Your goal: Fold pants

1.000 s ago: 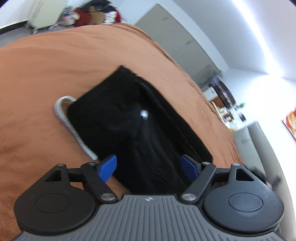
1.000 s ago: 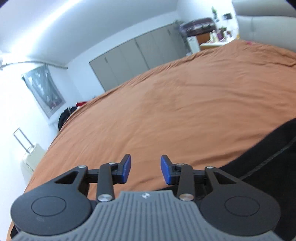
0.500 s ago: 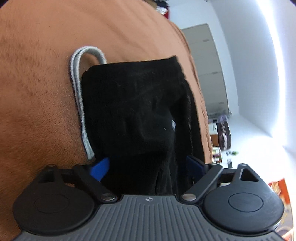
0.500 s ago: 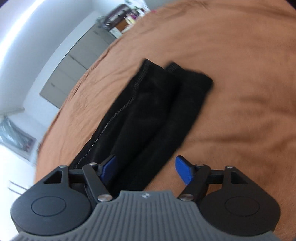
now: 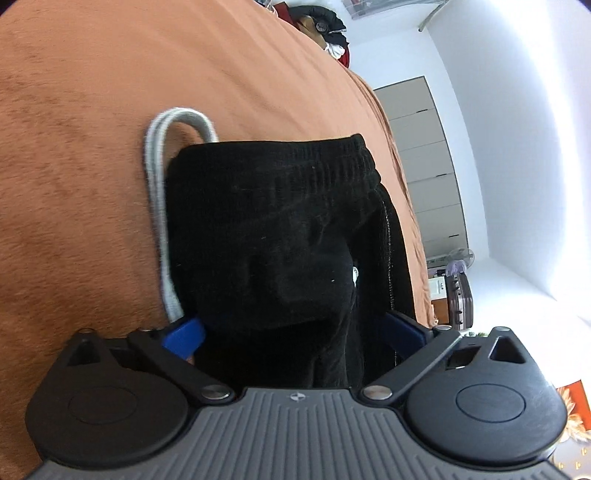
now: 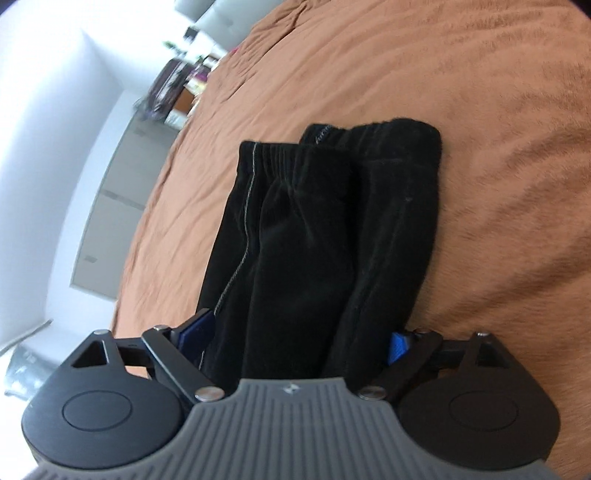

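Note:
Black pants lie on an orange bed cover. In the left wrist view I see the ribbed waistband end, with a grey drawstring loop sticking out at its left. My left gripper is open, its blue pads on either side of the bunched fabric. In the right wrist view the two leg cuffs lie side by side. My right gripper is open and straddles both legs of the pants.
The orange cover spreads wide around the pants. Grey wardrobe doors stand beyond the bed. A pile of clothes sits at the far end. A dark suitcase and shelves stand by the wall.
Both grippers have come down and closer over the pants. The right one swung from bare cover onto the legs, and fabric now fills the gap between each pair of pads.

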Available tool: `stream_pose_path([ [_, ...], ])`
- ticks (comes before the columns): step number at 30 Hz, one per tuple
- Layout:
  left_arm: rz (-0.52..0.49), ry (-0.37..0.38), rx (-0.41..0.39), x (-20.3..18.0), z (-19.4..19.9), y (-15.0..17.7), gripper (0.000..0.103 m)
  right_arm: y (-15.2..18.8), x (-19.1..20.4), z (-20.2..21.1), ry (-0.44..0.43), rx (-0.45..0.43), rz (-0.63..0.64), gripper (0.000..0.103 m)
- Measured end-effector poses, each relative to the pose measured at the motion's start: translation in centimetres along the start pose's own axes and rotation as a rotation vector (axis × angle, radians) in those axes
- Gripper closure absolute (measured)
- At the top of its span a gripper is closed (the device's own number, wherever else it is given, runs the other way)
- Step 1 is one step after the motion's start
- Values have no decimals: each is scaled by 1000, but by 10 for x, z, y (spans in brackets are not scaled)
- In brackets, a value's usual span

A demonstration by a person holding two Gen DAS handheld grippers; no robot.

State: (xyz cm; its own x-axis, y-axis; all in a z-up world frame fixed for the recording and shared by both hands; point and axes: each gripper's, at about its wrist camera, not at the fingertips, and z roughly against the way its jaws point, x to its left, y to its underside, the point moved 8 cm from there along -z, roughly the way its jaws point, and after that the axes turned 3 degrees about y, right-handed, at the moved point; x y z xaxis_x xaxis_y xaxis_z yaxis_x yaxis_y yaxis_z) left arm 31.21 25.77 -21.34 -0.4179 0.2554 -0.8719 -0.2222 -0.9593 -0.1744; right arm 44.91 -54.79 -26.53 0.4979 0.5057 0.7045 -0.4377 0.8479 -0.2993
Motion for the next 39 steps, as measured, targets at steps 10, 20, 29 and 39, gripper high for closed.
stream_pose_path([
  [10, 183, 105, -62, 22, 40, -16, 58, 5, 4, 0, 25, 18, 75, 85],
  [20, -9, 116, -10, -13, 78, -17, 60, -2, 23, 38, -34, 28, 78, 86],
  [29, -29, 172, -75, -21, 133, -24, 61, -2, 51, 56, -133, 46, 100, 88],
  [39, 5, 44, -100, 56, 256, -74, 60, 88, 34, 128, -242, 242, 88, 88],
])
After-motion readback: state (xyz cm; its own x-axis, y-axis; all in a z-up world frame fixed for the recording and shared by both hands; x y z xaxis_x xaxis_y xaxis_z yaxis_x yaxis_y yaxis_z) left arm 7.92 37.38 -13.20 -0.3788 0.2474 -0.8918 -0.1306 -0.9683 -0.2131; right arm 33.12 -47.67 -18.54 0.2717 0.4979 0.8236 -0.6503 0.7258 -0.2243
